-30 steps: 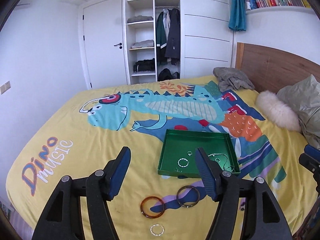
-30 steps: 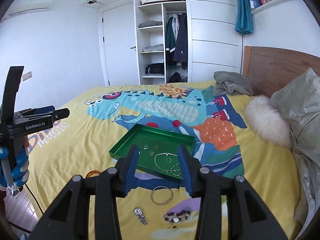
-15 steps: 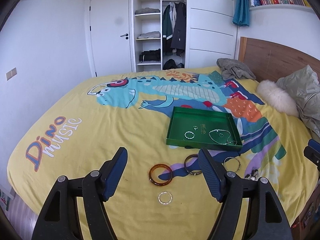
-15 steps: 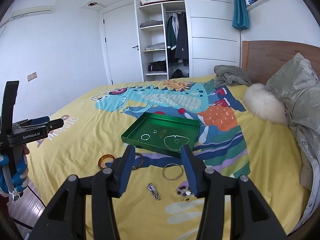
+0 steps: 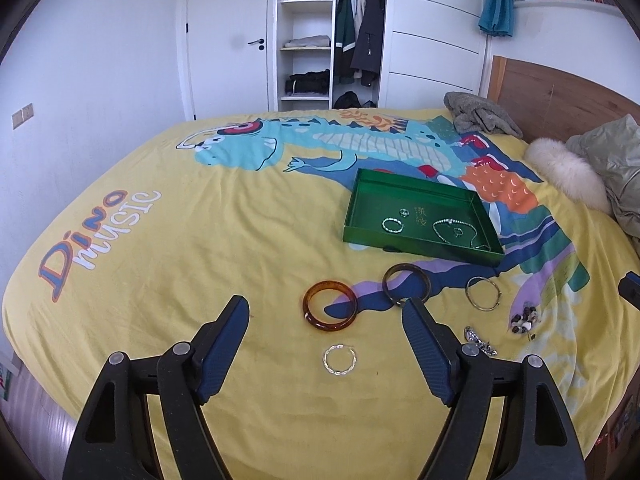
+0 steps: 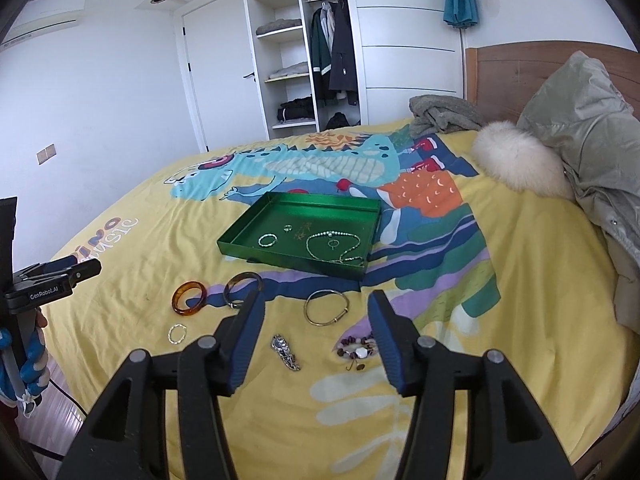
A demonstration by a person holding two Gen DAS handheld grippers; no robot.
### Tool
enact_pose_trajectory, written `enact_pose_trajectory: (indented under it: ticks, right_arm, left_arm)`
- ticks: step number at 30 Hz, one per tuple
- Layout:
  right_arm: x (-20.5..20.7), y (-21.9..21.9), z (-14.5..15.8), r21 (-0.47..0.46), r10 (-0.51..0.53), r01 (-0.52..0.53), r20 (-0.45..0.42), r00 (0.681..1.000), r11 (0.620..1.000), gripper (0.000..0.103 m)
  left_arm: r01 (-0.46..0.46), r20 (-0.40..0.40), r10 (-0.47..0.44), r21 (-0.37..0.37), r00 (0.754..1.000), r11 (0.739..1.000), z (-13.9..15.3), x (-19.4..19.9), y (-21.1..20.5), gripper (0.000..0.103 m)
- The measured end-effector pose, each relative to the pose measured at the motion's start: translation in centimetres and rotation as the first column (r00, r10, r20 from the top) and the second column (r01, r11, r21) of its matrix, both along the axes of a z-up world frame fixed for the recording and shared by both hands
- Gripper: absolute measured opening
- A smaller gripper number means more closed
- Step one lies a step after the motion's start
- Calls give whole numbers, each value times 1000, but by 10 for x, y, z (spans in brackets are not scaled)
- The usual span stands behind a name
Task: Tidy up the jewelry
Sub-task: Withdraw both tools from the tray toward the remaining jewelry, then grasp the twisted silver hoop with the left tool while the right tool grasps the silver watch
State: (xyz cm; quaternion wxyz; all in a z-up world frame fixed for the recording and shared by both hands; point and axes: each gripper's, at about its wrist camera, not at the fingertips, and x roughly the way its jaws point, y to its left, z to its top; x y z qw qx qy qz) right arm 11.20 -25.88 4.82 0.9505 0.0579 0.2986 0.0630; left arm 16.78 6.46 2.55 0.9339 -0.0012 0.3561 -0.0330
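From my station, the dark bangle (image 5: 405, 282) is partly covered by the left gripper's finger (image 5: 424, 344). The gold print on the green tray (image 5: 416, 240) floor is too small to read. The person's hand (image 6: 28, 356) is cut off by the frame edge.

A broad stretch of bare yellow bedspread (image 5: 224, 240) is left open on the side away from the headboard, and nothing is found between either gripper's opening jaws. The near approach is dotted with low obstacles — an amber bangle (image 5: 330, 310), a dark bangle (image 5: 405, 282), a thin silver ring (image 5: 339, 360), a gold bangle (image 6: 327, 307), a watch (image 6: 285, 352) and a beaded bracelet (image 6: 357, 350) — with narrow gaps of cloth between them. Beyond these the way is barred by the green tray (image 5: 420, 246), whose low walls must be cleared from above — its floor is partly taken up by rings and a necklace (image 6: 332, 246).
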Motion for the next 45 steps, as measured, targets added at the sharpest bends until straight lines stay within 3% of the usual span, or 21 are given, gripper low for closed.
enact_pose_trajectory:
  ticks: [8,24,31,39,45]
  right_arm:
    - [12,-18,-34,19,-26,27,-43,999,999,54]
    - [50,-35,-109,51,-29,36,-141,990,998,59]
    - [56,-14,-127,70,68,-59,-134,989,996,59]
    - [75,29,-147,83,227,-216,-161,960,973,58]
    - [93,52,-165,73,287,-278,-202,936,958,55]
  left_arm:
    - [-2,-56,0,-21,998,1000,-43,5,13,78]
    - [55,-140,-55,-3,989,998,-120,31,-8,78]
    - [59,-152,-58,-2,987,998,-140,41,-11,78]
    - [69,-166,-68,2,984,998,-158,51,-11,78]
    - [93,-175,-90,5,980,996,-169,55,-14,68]
